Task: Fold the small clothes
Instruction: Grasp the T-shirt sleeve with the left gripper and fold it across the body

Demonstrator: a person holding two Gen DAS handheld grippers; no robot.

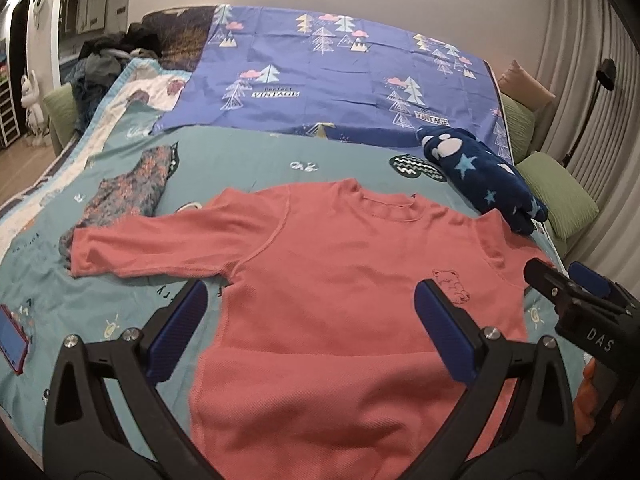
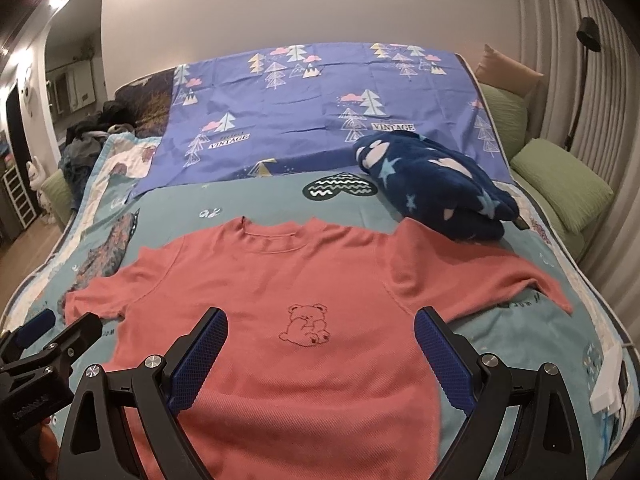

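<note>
A small coral-pink long-sleeved shirt [image 1: 340, 280] with a bear outline on the chest lies flat and face up on the bed, sleeves spread; it also shows in the right wrist view [image 2: 280, 280]. My left gripper [image 1: 310, 316] is open and empty, hovering above the shirt's lower left part. My right gripper [image 2: 320, 344] is open and empty, above the shirt's lower middle, just below the bear [image 2: 306, 324]. The right gripper also shows at the right edge of the left wrist view [image 1: 568, 288]; the left gripper shows at the left edge of the right wrist view [image 2: 52, 332].
A folded navy star-patterned fleece [image 2: 436, 192] lies beyond the shirt's right sleeve. A floral garment [image 1: 128, 188] lies beyond the left sleeve. A phone [image 1: 14, 340] lies at the left on the teal bed cover [image 1: 240, 160]. A purple tree-print sheet [image 2: 320, 112] covers the far half. Green cushions [image 2: 560, 184] line the right edge.
</note>
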